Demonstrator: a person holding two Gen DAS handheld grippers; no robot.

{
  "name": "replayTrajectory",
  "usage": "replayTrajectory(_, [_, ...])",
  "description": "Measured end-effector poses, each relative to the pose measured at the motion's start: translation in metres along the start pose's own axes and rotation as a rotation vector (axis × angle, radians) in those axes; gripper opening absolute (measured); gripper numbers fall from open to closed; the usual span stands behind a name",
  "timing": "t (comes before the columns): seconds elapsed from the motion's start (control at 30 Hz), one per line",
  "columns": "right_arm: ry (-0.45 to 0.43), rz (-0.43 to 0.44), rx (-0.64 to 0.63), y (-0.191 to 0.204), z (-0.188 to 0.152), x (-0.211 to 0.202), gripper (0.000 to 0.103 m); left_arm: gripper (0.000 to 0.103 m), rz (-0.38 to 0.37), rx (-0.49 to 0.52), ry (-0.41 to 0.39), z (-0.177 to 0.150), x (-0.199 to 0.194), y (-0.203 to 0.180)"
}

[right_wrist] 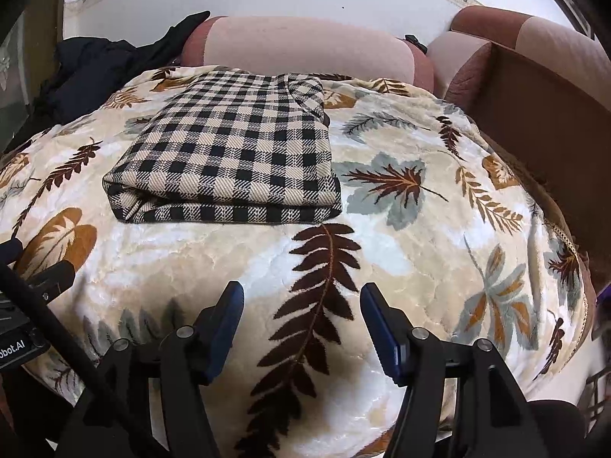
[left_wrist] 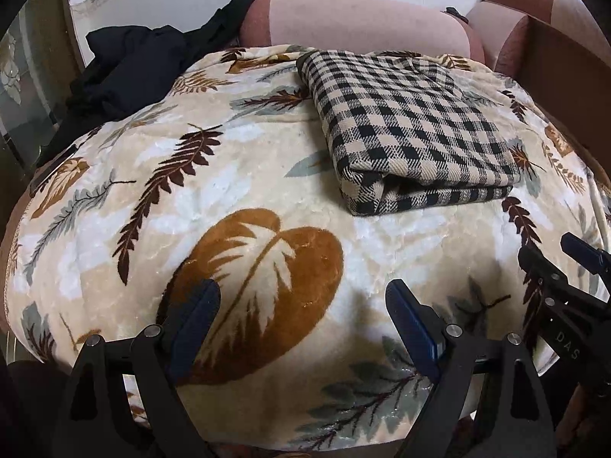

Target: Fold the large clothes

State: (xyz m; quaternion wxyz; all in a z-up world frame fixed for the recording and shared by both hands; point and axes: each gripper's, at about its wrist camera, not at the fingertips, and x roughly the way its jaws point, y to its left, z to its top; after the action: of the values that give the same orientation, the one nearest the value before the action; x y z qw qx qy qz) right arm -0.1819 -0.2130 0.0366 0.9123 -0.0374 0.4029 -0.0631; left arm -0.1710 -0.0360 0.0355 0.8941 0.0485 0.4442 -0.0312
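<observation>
A beige-and-black checked garment (left_wrist: 412, 129) lies folded in a neat rectangle on the leaf-patterned blanket (left_wrist: 236, 198). It also shows in the right wrist view (right_wrist: 233, 152), on the blanket (right_wrist: 401, 229). My left gripper (left_wrist: 301, 297) is open and empty, hovering over the blanket in front of the garment and to its left. My right gripper (right_wrist: 301, 297) is open and empty, in front of the garment and a little to its right. The right gripper also shows at the right edge of the left wrist view (left_wrist: 565, 267).
A pile of black clothes (left_wrist: 130, 65) lies at the blanket's far left, also in the right wrist view (right_wrist: 91, 72). Pink and brown sofa cushions (left_wrist: 359, 23) stand behind. A brown cardboard box (right_wrist: 542, 114) sits at the right.
</observation>
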Motion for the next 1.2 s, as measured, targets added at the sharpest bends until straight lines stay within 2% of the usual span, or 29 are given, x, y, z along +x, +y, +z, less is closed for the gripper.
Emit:
replayTrajectory(0.8, [-0.011, -0.007, -0.006, 0.0, 0.001, -0.001, 0.07, 0.087, -0.052, -0.015, 0.041, -0.003, 0.008, 0.0])
replayTrajectory(1.2, [-0.029, -0.027, -0.029, 0.006, -0.001, -0.004, 0.072, 0.087, -0.047, -0.024, 0.05, -0.004, 0.012, 0.002])
